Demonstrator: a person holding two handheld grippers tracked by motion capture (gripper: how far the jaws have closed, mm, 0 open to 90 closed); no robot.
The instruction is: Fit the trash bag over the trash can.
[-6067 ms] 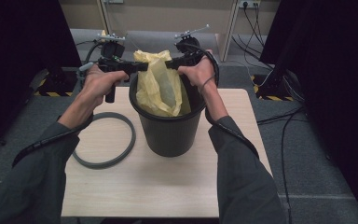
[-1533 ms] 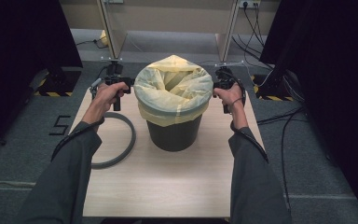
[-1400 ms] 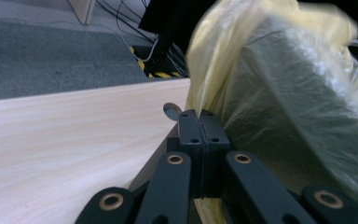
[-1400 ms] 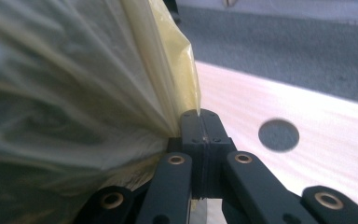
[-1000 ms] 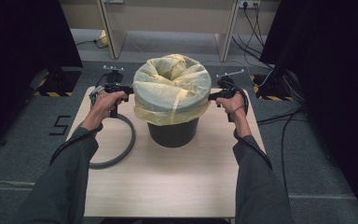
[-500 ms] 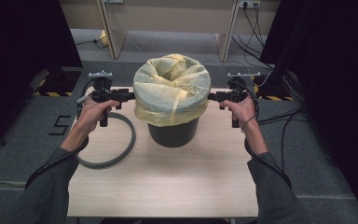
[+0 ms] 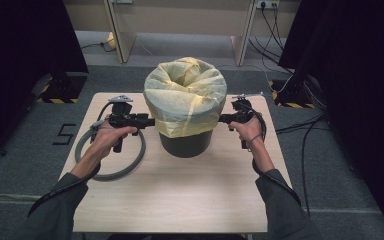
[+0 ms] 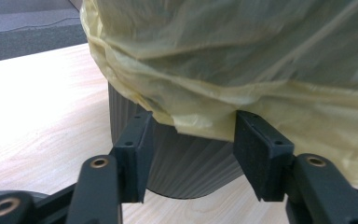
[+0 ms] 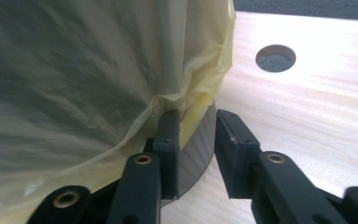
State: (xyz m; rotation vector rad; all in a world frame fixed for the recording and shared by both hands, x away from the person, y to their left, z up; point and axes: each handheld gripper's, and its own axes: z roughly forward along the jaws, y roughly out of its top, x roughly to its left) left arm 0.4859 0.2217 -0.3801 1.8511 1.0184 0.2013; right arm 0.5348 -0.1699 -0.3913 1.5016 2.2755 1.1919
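Yellow bag [image 7: 186, 97] hem (over the bin [image 7: 185, 144]) lies between both grippers' [image 7: 151, 121] [image 7: 222, 119] 2 closing, unclamped jaws.

Your sleeves [image 7: 55, 210] are dark grey, long, cuffs ending short of the wrists. Both grippers are matte black plastic: left gripper [image 8: 191, 154], right gripper [image 9: 196, 149]. Each jaw link carries a brass-coloured rivet, and the flat pads have small screw holes along their edges. A grey three-cornered plate [image 7: 120, 99] sits on top of your left unit. A thin black cable [image 7: 262, 131] loops around your right hand.
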